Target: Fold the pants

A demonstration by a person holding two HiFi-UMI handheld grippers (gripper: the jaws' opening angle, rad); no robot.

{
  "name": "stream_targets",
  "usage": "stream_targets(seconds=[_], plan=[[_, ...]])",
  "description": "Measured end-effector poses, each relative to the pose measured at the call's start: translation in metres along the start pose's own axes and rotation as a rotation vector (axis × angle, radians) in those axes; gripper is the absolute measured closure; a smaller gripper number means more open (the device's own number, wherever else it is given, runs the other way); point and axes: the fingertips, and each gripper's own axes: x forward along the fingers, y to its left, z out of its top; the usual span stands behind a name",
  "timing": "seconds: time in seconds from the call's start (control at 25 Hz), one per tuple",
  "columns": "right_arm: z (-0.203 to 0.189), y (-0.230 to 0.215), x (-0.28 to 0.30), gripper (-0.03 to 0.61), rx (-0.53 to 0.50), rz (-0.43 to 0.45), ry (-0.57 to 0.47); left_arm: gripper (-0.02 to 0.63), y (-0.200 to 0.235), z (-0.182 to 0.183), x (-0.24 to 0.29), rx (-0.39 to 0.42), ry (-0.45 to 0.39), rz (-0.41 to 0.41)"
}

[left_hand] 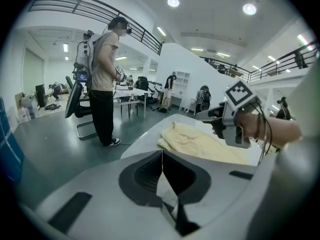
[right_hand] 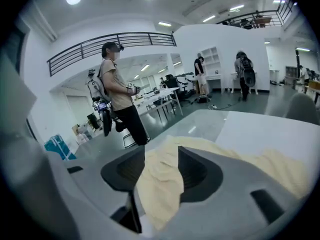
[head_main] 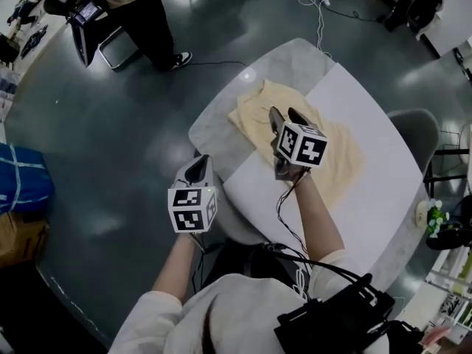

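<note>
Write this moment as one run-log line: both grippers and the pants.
left gripper: shut, empty, clear of pants | right gripper: open, over pants, cloth between jaws | pants: yellow, rumpled, on table

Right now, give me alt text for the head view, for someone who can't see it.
Seen from above, the right gripper hangs open over crumpled yellow pants on a rounded table. The left gripper, shut and empty, is by the table's left edge. Another person stands beyond.
</note>
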Motion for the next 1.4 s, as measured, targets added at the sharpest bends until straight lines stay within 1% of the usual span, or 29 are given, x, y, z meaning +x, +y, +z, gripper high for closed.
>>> stream_targets(seconds=[0.12,0.36,0.6,0.8,0.96,1.08,1.24,1.4], plan=[[-0.014,-0.039,-0.027,0.387,0.033,-0.062,0.014,0.604,-0.013,-0.002,0.007,0.000,0.008,-0.031],[-0.037,-0.116,-0.096,0.391,0.103,-0.193,0.013,0.604,-0.065,-0.001,0.020,0.031,0.010,-0.109],[-0.078,-0.171,-0.159,0.400,0.174,-0.285,0.018,0.604,-0.120,-0.010,0.022,0.073,0.018,-0.170],[-0.117,-0.208,-0.197,0.400,0.217,-0.342,0.038,0.604,-0.162,-0.029,0.026,0.091,0.043,-0.211],[-0.152,-0.234,-0.202,0.402,0.249,-0.367,0.072,0.604,-0.185,-0.055,0.035,0.118,0.081,-0.230],[-0.175,-0.248,-0.191,0.407,0.274,-0.370,0.101,0.604,-0.188,-0.076,0.047,0.135,0.117,-0.222],[-0.195,-0.263,-0.178,0.417,0.311,-0.371,0.127,0.604,-0.187,-0.095,0.059,0.129,0.150,-0.199],[-0.207,-0.269,-0.171,0.447,0.333,-0.360,0.154,0.604,-0.184,-0.101,0.061,0.117,0.159,-0.175]])
